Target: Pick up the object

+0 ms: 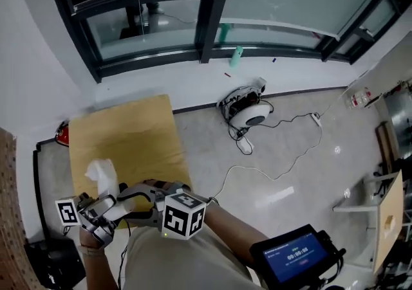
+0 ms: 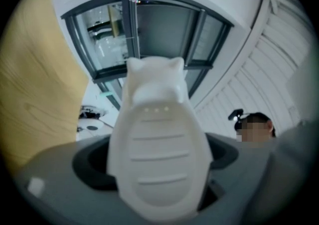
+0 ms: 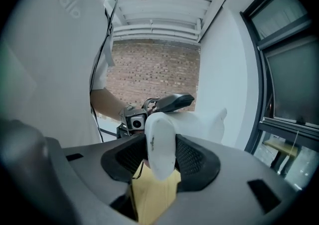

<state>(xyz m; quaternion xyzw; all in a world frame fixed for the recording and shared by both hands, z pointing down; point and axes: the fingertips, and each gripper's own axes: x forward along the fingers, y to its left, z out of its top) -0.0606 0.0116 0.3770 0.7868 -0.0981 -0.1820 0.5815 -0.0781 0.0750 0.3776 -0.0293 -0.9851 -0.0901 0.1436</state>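
A white animal-shaped figure [image 1: 103, 176] with two small ears and a ribbed belly is held above the near edge of the wooden table [image 1: 129, 134]. My left gripper [image 1: 106, 208] is shut on it from below. In the left gripper view the figure [image 2: 157, 144] fills the middle between the dark pads. My right gripper [image 1: 132, 197] reaches in from the right. Its black pads [image 3: 192, 156] sit against both sides of a narrow end of the figure [image 3: 160, 144]. The left gripper [image 3: 149, 112] shows just behind that end.
A round white device [image 1: 248, 112] with cables lies on the grey floor to the right of the table. A handheld screen [image 1: 293, 260] is at the lower right. Dark window frames [image 1: 212, 12] run along the far wall. A person [image 2: 254, 126] stands far off.
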